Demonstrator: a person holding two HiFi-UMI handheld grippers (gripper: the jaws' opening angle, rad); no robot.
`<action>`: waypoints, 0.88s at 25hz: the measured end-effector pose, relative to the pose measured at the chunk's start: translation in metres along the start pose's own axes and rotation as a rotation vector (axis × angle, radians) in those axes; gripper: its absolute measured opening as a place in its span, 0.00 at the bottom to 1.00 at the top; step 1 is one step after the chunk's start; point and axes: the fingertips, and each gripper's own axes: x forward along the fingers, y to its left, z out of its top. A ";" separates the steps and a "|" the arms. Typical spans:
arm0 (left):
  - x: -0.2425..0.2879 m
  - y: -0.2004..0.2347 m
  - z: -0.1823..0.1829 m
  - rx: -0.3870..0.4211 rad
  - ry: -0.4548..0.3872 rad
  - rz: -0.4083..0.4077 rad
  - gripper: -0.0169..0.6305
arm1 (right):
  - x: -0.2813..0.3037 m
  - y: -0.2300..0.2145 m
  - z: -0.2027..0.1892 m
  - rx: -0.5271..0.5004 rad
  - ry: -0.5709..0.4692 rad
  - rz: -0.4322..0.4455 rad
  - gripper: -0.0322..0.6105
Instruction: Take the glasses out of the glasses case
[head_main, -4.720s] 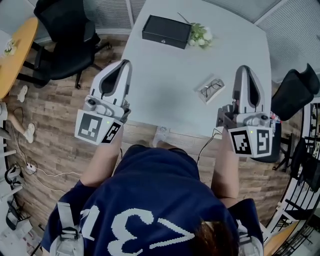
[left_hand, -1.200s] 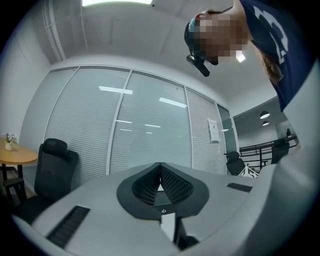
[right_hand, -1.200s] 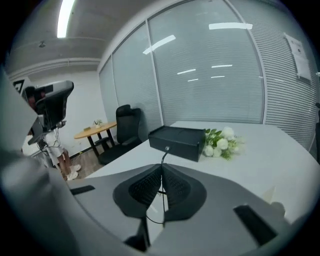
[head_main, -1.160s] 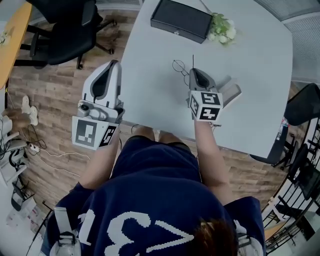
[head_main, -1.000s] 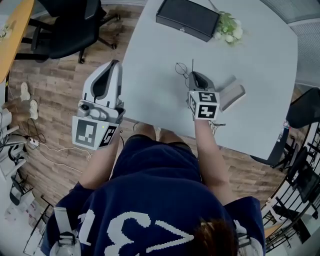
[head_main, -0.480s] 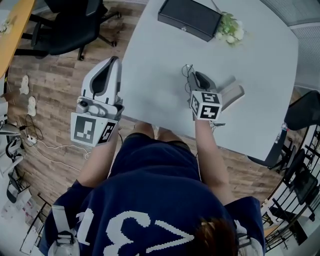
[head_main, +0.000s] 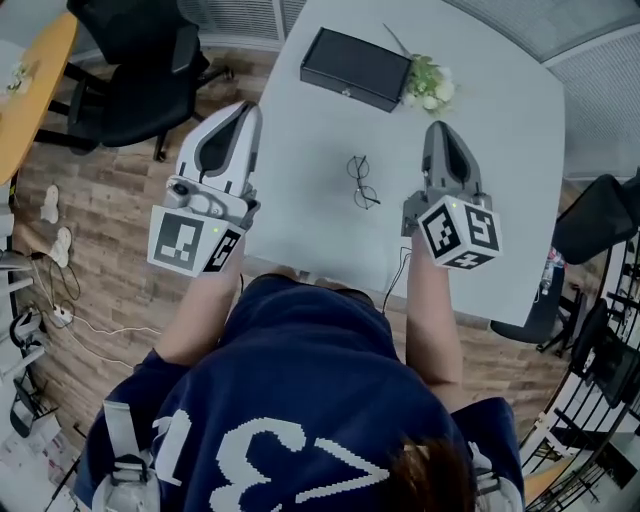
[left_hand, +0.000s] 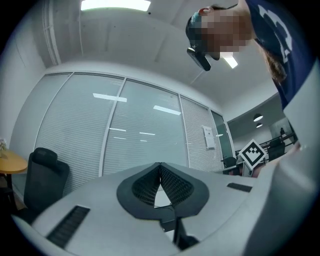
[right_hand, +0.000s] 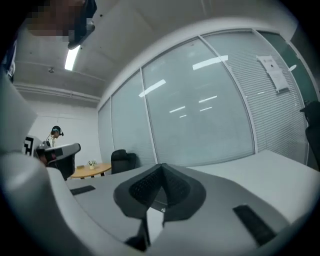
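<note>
Head view first: the glasses (head_main: 362, 182) lie flat on the white table (head_main: 300, 200), out in the open between your two tools. Your right gripper (head_main: 437, 128) hangs just to their right, not touching them. Its tips point toward the flowers (head_main: 425, 85) beside the black box (head_main: 355, 68). Your left gripper (head_main: 247, 110) sits over the table's left edge, farther from the glasses than the right one.

Left gripper view: the jaws are pinched together with nothing in them (just mesh pad against mesh pad). You're looking roughly level at a glass wall with blinds (left_hand: 140, 140). There's a black chair (left_hand: 42, 175) off to the left, and your other tool's marker cube (left_hand: 253, 154) pokes in on the right.

Right gripper view: the jaws have just been closing and now meet tip to tip, empty. It looks across at more glass wall, with the black chair and a round wooden table (right_hand: 92, 171) far off to the left.
</note>
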 end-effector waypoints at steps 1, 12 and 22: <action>0.003 -0.001 0.004 0.004 -0.009 -0.005 0.05 | -0.004 0.003 0.014 -0.011 -0.029 0.003 0.09; 0.011 -0.003 0.019 0.024 -0.029 -0.030 0.05 | -0.032 0.028 0.079 -0.112 -0.150 0.001 0.09; 0.019 -0.004 0.014 0.018 -0.019 -0.040 0.05 | -0.036 0.027 0.080 -0.136 -0.158 -0.003 0.09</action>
